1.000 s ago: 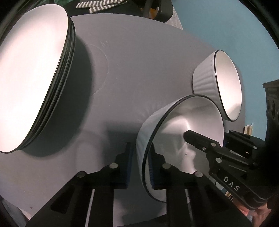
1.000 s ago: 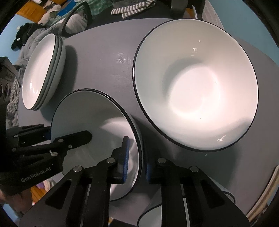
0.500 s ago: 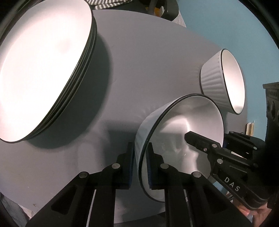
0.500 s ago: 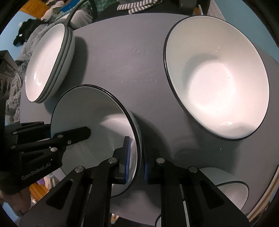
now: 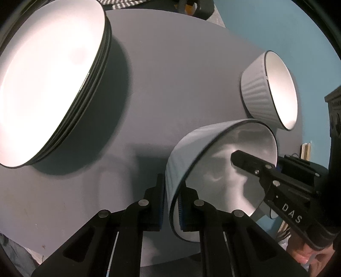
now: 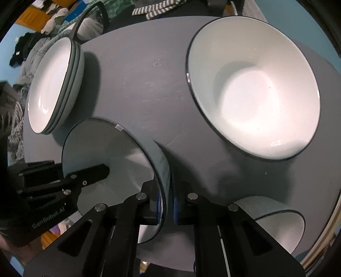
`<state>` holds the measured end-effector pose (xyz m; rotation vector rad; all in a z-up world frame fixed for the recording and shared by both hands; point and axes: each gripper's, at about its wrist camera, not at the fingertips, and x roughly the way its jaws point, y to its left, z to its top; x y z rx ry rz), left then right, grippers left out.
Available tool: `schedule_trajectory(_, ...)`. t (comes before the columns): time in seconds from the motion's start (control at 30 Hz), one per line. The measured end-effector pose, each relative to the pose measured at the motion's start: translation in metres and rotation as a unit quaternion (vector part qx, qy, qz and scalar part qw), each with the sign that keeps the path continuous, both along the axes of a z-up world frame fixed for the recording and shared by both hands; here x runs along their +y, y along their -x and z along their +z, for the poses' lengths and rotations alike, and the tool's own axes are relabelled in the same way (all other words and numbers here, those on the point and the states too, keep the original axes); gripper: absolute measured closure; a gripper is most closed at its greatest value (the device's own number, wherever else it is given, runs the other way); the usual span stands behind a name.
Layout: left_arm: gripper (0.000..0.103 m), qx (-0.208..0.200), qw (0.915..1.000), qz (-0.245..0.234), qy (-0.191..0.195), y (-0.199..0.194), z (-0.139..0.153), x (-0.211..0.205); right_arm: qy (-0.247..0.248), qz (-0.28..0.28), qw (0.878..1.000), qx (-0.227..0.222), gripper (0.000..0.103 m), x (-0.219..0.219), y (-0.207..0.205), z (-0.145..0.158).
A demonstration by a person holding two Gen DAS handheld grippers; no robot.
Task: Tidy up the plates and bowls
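Observation:
Both grippers hold one white ribbed bowl with a dark rim (image 5: 215, 174) (image 6: 119, 162) above the round grey table (image 5: 170, 85). My left gripper (image 5: 171, 204) is shut on the bowl's near rim. My right gripper (image 6: 167, 205) is shut on the opposite rim and shows in the left wrist view (image 5: 277, 185). The left gripper shows in the right wrist view (image 6: 70, 183). A stack of white plates (image 5: 49, 78) (image 6: 53, 85) sits at the table's left. A second ribbed bowl (image 5: 270, 89) (image 6: 253, 85) stands at the far right.
Another white bowl (image 6: 277, 221) sits at the near right table edge, behind my right finger. Striped cloth (image 6: 157, 8) and clothes lie beyond the table. A dark cabinet (image 5: 334, 119) stands by the blue wall.
The held bowl has risen and come back from the far bowl, which now looks smaller and farther. My left gripper has closed on the bowl's rim.

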<state>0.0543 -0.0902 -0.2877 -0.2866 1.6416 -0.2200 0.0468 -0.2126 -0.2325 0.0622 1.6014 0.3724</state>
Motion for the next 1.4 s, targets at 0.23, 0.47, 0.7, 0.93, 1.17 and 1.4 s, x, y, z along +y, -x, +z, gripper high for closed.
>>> schedule_trajectory(0.23,0.093,-0.003,1.0,-0.003,0.003,-0.001,0.005,-0.002,0.008,-0.01,1.0,0.0,0.095,-0.001,0.001,-0.003)
schedule_trajectory(0.47,0.093,-0.011,0.9999,-0.005,0.005,-0.01,0.015,-0.002,0.001,-0.028,1.0,-0.003,0.095,-0.019,0.0,0.004)
schedule_trajectory(0.7,0.093,-0.016,0.9998,-0.011,0.008,-0.021,0.026,-0.009,-0.001,-0.046,0.999,0.005,0.095,-0.022,0.004,0.015)
schedule_trajectory(0.93,0.093,-0.036,0.999,-0.021,0.016,-0.033,0.052,-0.023,0.006,-0.062,0.998,0.004,0.095,-0.035,0.007,0.039)
schedule_trajectory(1.17,0.093,-0.049,0.9981,-0.029,0.023,-0.046,0.072,-0.039,0.002,-0.077,0.997,-0.003,0.096,-0.045,-0.005,0.056)
schedule_trajectory(1.4,0.093,-0.062,0.9967,-0.045,0.026,-0.068,0.081,-0.053,0.006,-0.087,0.996,-0.02,0.095,-0.065,-0.018,0.068)
